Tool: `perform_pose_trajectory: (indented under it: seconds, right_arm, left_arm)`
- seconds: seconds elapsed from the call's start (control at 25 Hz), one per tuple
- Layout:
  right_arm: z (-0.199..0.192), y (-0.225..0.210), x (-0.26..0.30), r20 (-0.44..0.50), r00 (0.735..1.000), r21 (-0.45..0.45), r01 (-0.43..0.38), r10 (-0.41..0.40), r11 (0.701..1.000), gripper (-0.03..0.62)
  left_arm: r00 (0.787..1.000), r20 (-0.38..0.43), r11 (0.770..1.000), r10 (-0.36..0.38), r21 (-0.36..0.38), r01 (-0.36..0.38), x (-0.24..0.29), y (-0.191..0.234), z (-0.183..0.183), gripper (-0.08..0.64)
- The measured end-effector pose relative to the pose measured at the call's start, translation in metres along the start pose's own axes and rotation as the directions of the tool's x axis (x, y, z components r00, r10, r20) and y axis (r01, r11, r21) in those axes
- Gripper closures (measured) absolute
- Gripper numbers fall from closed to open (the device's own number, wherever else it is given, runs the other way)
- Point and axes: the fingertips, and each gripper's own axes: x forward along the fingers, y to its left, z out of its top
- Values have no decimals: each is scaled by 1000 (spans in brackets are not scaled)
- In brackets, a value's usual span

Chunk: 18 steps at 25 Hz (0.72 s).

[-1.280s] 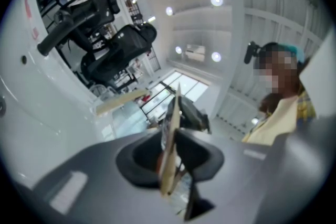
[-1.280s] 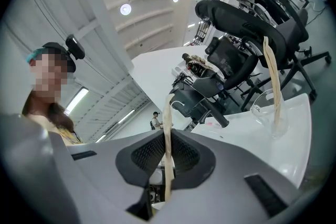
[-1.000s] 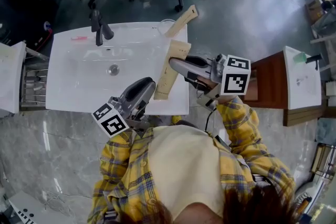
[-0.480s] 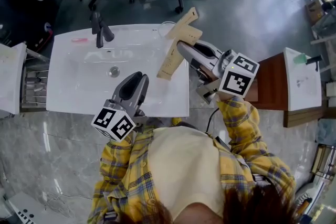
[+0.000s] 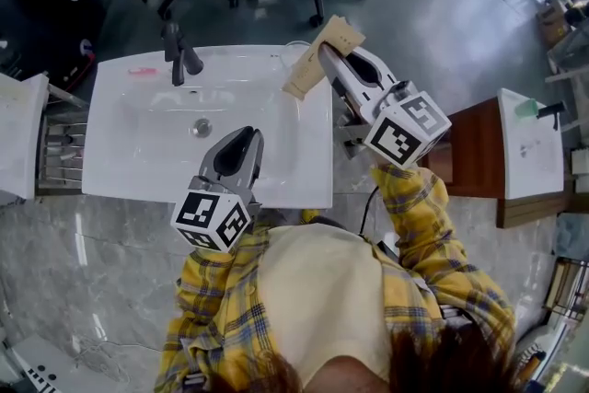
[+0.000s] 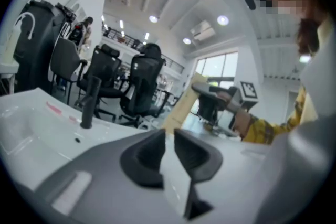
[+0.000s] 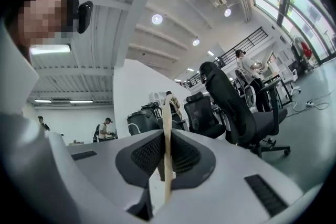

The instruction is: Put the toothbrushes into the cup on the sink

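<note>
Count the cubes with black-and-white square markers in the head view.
2. One marker cube sits on the left gripper by the near edge of the white ceramic sink; the other on the right gripper, right of it. None seems hidden.

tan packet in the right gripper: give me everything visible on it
The packet is long, flat and thin, tan and cardboard-looking, with faint print too small to read. The right gripper clamps it partway along, pads on both flat faces; seen edge-on in that gripper's view, it stands upright between them. In the head view it slants in the air over the back right corner of the sink, lower end toward the basin. Nothing else visibly touches it.
</note>
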Motion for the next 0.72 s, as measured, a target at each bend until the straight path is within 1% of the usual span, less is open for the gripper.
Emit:
perform_pose_trajectory:
  seconds: [0.16, 0.4, 0.6, 0.72]
  right_arm:
    - [8, -12, 4, 54, 997, -36, 54, -52, 998, 560]
    - [13, -29, 14, 133, 986, -108, 117, -102, 987, 560]
    - [-7, -41, 24, 140, 979, -213, 176, -148, 961, 560]
    - [-25, -48, 29, 125, 976, -223, 200, -176, 954, 560]
  left_arm:
    - [1000, -19, 1000, 2, 27, -1, 0, -5, -3, 515]
    - [1000, -28, 1000, -11, 10, 11, -3, -5, -7, 522]
    - [999, -35, 1000, -3, 14, 4, -5, -5, -9, 522]
    - [999, -40, 1000, -2, 12, 2, -6, -4, -12, 522]
